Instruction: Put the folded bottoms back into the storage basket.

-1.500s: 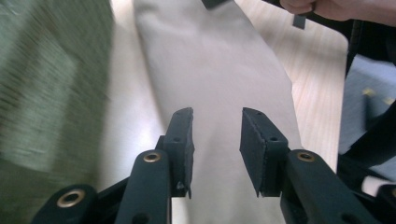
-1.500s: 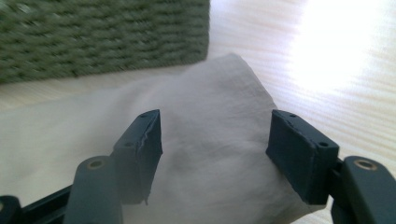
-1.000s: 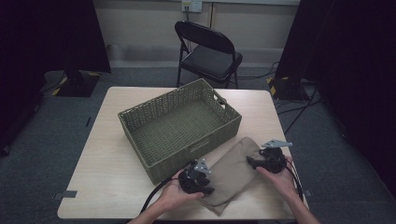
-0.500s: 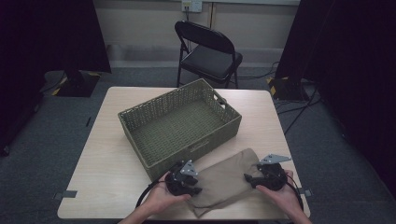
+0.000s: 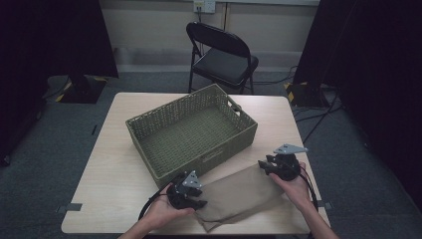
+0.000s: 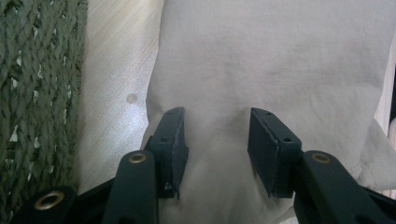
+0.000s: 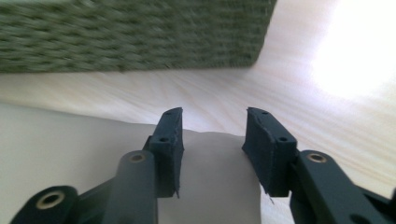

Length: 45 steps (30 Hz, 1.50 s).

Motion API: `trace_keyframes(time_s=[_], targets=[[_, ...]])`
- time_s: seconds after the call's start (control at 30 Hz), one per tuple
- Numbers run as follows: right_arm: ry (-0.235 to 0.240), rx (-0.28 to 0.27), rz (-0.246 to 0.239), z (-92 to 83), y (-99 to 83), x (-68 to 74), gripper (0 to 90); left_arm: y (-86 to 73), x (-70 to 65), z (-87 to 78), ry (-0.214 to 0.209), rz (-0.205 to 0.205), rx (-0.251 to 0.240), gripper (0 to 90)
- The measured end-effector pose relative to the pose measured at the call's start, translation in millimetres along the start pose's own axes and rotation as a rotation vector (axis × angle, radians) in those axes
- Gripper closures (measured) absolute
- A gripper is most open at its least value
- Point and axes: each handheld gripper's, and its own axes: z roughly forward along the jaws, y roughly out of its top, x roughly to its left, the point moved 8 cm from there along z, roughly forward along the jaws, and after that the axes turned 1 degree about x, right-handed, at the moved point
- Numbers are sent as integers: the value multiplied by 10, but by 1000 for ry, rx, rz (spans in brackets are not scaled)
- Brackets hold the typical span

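Observation:
A tan cloth (image 5: 239, 194) lies flat on the table (image 5: 119, 164) in front of the green wicker basket (image 5: 174, 107). My left gripper (image 5: 200, 203) is at the cloth's left end, and its jaws have just been opening. In the left gripper view the cloth (image 6: 271, 60) spreads under and between the parted jaws of that gripper (image 6: 215, 126). My right gripper (image 5: 263, 167) is at the cloth's right end, and its jaws have just been closing. In the right gripper view a raised fold of cloth (image 7: 215, 163) sits between the jaws of that gripper (image 7: 212, 123), with gaps still at both pads.
The basket is empty and takes up the middle of the table; its wall (image 6: 37, 93) runs close to my left gripper, and its wall (image 7: 130, 37) stands ahead of my right gripper. A black folding chair (image 5: 224, 55) stands beyond the far edge. Bare tabletop (image 7: 303, 93) lies right of the cloth.
My left gripper has moved left along the near edge, and the cloth now lies longer and more sideways. My right gripper dipped toward me, then came back up by the cloth's right end.

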Motion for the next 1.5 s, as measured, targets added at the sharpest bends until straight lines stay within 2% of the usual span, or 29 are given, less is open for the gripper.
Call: trace_keyframes(time_s=[0.07, 0.1, 0.2, 0.3, 0.33, 0.37, 0.43, 0.47, 0.53, 0.57, 0.67, 0.7, 0.83, 0.9, 0.97, 1.0, 1.1, 1.2, 1.23, 1.27, 1.33, 1.37, 1.4, 1.43, 1.47, 1.5], targets=[[-9, 50, -15, 102, -132, -43, 561, -17, 18, -23, -3, 11, 24, 555], [4, 64, -18, 121, -186, -44, 557, -15, 14, -20, -2, 1, 15, 555], [10, 67, -12, 95, -253, -27, 549, -31, 6, -37, -6, -21, 16, 538], [-5, 84, -43, 55, -297, 55, 526, -26, -26, -44, -38, -27, 14, 520], [-6, 85, -54, 51, -302, 83, 506, -16, -47, -36, -42, -35, 5, 524], [-6, 89, -65, 44, -306, 112, 486, -17, -50, -34, -39, -23, 11, 526], [-23, 88, -87, 29, -299, 131, 378, -11, -69, -11, -32, -17, 13, 534], [-39, 82, -88, 20, -288, 115, 332, -5, -65, -7, -28, -27, 9, 539], [-24, 64, -52, 12, -264, 55, 282, -6, -52, -12, -37, -35, 12, 549], [-23, 56, -13, 16, -257, -1, 268, -7, -49, -14, -44, -40, 12, 553], [7, 78, 51, 61, -301, -61, 254, -12, -49, -17, -41, -41, 15, 552], [18, 92, 59, 85, -328, -54, 256, -14, -50, -19, -35, -39, 15, 551], [16, 99, 22, 104, -354, 10, 260, -21, -56, -23, -37, -51, 9, 549], [42, 111, 19, 121, -374, 78, 318, -30, -58, -31, -41, -49, 13, 549], [86, 103, 35, 120, -377, 116, 399, -31, -62, -29, -34, -55, 8, 549], [86, 103, 35, 120, -377, 116, 399, -31, -62, -29, -34, -55, 8, 549], [122, 104, 28, 118, -370, 175, 488, -29, -66, -29, -30, -49, 14, 548], [130, 112, 30, 116, -366, 184, 518, -33, -64, -33, -31, -48, 19, 548], [136, 115, 26, 113, -362, 193, 564, -31, -67, -34, -42, -60, 16, 536], [136, 115, 26, 113, -362, 193, 564, -31, -67, -34, -42, -60, 16, 531], [125, 117, 0, 107, -356, 207, 638, -40, -53, -50, -50, -63, 29, 528], [116, 114, -17, 105, -348, 218, 702, -45, -39, -80, -46, -89, 43, 475], [116, 114, -17, 105, -348, 218, 702, -45, -39, -80, -46, -89, 43, 445], [114, 115, -22, 105, -345, 223, 718, -45, -23, -129, -27, -78, 34, 445], [114, 115, -24, 104, -343, 226, 743, -52, -37, -194, -50, -93, 15, 453], [114, 113, -29, 105, -340, 230, 748, -65, -42, -221, -40, -100, 11, 437]])
